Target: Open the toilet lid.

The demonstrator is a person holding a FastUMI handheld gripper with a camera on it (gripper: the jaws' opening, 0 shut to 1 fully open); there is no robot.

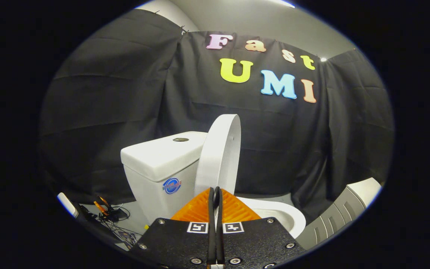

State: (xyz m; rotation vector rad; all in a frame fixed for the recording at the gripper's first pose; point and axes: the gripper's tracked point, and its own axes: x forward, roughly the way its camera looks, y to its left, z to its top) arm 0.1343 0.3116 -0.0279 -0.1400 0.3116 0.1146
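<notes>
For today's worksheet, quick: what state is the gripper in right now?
Gripper: closed, fingers together, holding nothing; the raised white plastic toilet lid stands just beyond them.

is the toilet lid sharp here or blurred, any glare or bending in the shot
Gripper view: the raised toilet lid and tank look sharp and evenly lit, no harsh glare; fisheye bending curves the wall cloth; the tool, fingers together, sits just before the lid.

glossy smooth toilet lid (220, 149), glazed ceramic tank (159, 164), matt creased cloth wall (106, 104)
</notes>
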